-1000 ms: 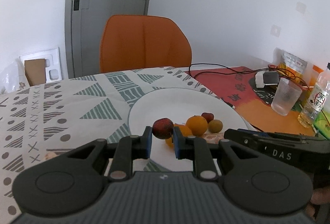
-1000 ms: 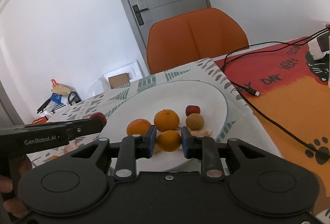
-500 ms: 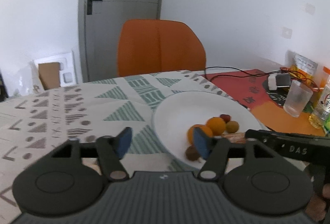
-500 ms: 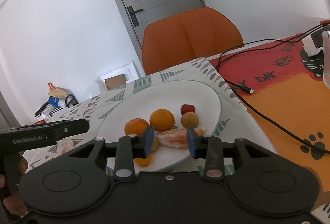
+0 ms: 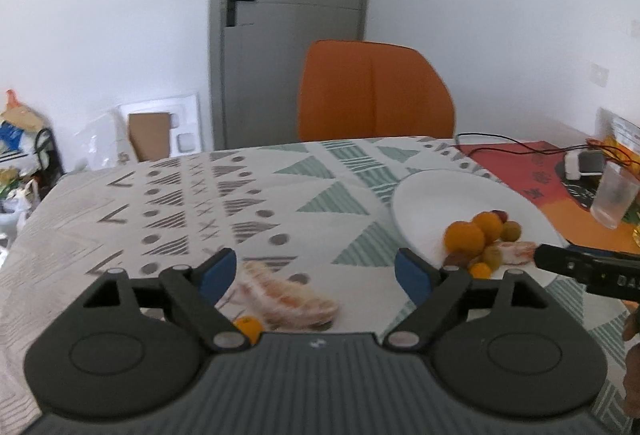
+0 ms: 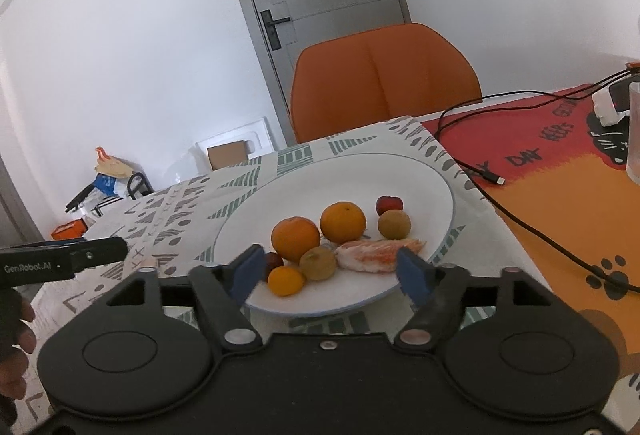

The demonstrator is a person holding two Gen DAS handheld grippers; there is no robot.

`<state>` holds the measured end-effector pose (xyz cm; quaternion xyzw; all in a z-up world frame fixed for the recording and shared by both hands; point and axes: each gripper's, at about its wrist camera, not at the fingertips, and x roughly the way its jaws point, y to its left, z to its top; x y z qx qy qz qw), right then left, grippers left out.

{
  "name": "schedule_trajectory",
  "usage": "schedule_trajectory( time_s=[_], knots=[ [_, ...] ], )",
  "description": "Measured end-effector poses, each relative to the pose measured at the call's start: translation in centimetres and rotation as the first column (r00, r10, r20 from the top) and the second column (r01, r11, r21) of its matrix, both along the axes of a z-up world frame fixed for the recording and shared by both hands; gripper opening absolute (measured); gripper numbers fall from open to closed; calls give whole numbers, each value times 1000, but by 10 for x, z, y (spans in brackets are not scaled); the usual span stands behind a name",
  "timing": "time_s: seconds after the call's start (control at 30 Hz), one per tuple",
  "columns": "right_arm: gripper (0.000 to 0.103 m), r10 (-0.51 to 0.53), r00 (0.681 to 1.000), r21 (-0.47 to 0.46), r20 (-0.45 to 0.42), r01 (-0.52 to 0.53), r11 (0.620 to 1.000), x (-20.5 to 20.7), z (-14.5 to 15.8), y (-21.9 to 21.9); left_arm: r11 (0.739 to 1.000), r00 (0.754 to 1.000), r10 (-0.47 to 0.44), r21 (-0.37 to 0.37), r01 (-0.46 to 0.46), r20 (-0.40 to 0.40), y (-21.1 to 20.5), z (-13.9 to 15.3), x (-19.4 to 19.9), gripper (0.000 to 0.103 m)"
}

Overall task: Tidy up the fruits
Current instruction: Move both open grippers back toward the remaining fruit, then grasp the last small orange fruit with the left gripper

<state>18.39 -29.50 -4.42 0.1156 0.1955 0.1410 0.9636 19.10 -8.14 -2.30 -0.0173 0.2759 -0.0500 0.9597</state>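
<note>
My left gripper has just been opening; jaws now spread wide, nothing clamped, and a peeled citrus piece lies on the patterned tablecloth between and just below the blue pads. Beside it, tucked at the gripper body, sits a small orange fruit, partly cut off by the housing. My right gripper has likewise just been opening; jaws released, w/ no pad contact on anything. It hovers at the near rim of the white plate. On the plate: two mandarins, a second peeled segment at the near right, a yellow-green round fruit, a small orange fruit at the near edge, a tan round fruit and a red one toward the far side. Handling, my est.: peeled pieces are soft, wet, tear easily, so grip lightly across the thick middle, not the tips. Mandarins are light, firm-skinned but round, so take across the widest part, else they roll out. Small fruits are slick and likely to squirt from the pads. Not resolvable: a dark-red fruit mostly hidden behind the right gripper's near pad; type of the small fruits; left wrist view is motion-blurred, so the tablecloth piece's exact edges are unclear.
</note>
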Motion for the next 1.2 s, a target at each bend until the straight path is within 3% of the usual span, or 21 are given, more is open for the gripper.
schedule_trajectory(
  time_s=[0.4, 0.97, 1.07, 1.2],
  knots=[
    [103, 42, 999, -29, 28, -41, 999, -17, 5, 27, 999, 999, 52, 13, -52, -7, 23, -7, -29, 88],
    [102, 141, 990, -79, 24, -139, 987, -18, 1, 65, 997, 997, 75, -12, -76, -34, 53, -29, -42, 87],
    [97, 174, 985, -89, 13, -172, 981, -16, 2, 73, 996, 996, 74, -40, -76, -44, 57, -33, -38, 83],
    [85, 215, 977, -100, -5, -214, 972, -11, 4, 85, 994, 995, 79, -70, -84, -60, 64, -40, -32, 67]
  ],
)
